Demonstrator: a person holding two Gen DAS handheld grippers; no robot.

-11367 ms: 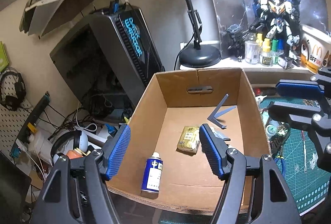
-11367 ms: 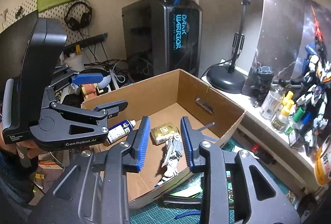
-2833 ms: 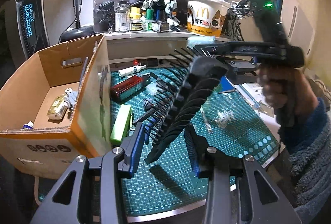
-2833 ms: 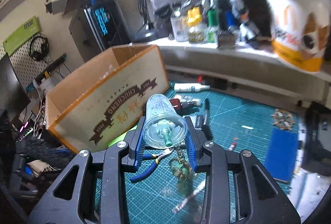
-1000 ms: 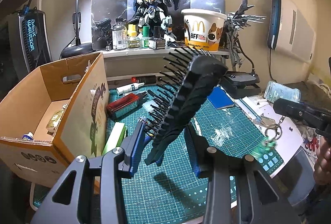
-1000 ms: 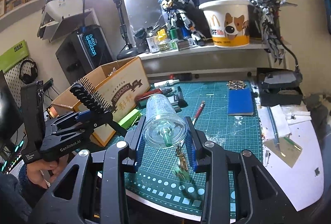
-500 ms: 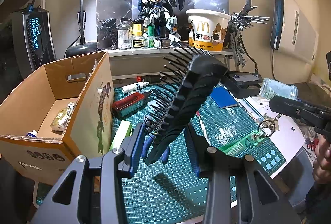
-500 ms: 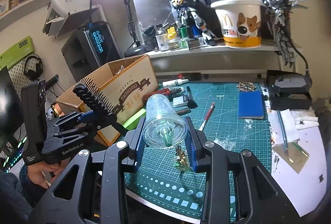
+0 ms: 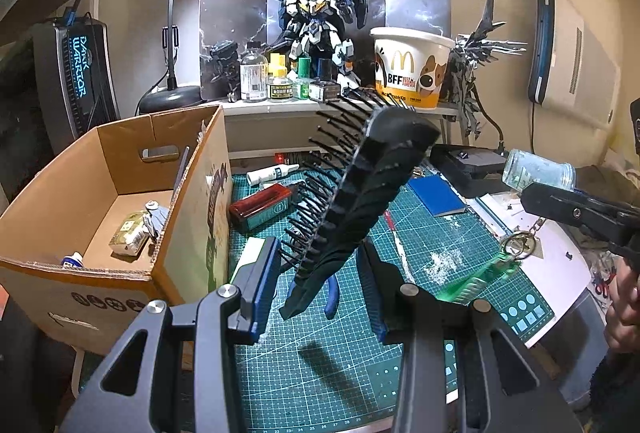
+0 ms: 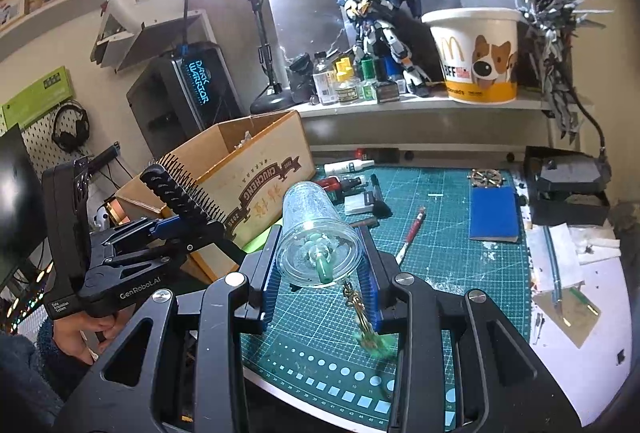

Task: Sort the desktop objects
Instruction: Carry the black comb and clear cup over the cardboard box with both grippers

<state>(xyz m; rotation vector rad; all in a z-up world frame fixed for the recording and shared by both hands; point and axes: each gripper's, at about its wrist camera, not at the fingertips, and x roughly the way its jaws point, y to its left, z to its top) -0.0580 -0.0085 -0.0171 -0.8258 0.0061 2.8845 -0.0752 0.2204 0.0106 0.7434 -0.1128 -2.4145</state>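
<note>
My left gripper (image 9: 316,285) is shut on the handle of a black hairbrush (image 9: 372,185), which juts up over the mat with its bristles to the left. The open cardboard box (image 9: 120,161) stands to its left and holds a yellowish packet (image 9: 128,233) and a spray can (image 9: 74,259). My right gripper (image 10: 320,265) is shut on a clear plastic jar (image 10: 316,233) lying on its side. A keychain (image 10: 360,309) with a green tag dangles below it. In the right wrist view the left gripper (image 10: 176,229) and brush (image 10: 180,193) are beside the box (image 10: 260,169).
The green cutting mat (image 9: 320,373) carries a red case (image 9: 260,205), a white tube (image 9: 272,173), a blue notebook (image 9: 438,195), blue-handled pliers (image 9: 332,297) and a red pen (image 10: 412,229). A shelf behind holds a model robot (image 9: 316,29), bottles and a paper bucket (image 9: 408,69).
In the oldest frames both grippers were open over the box; now one holds the brush, the other the jar. Over the last second both stay nearly still while the keychain swings.
</note>
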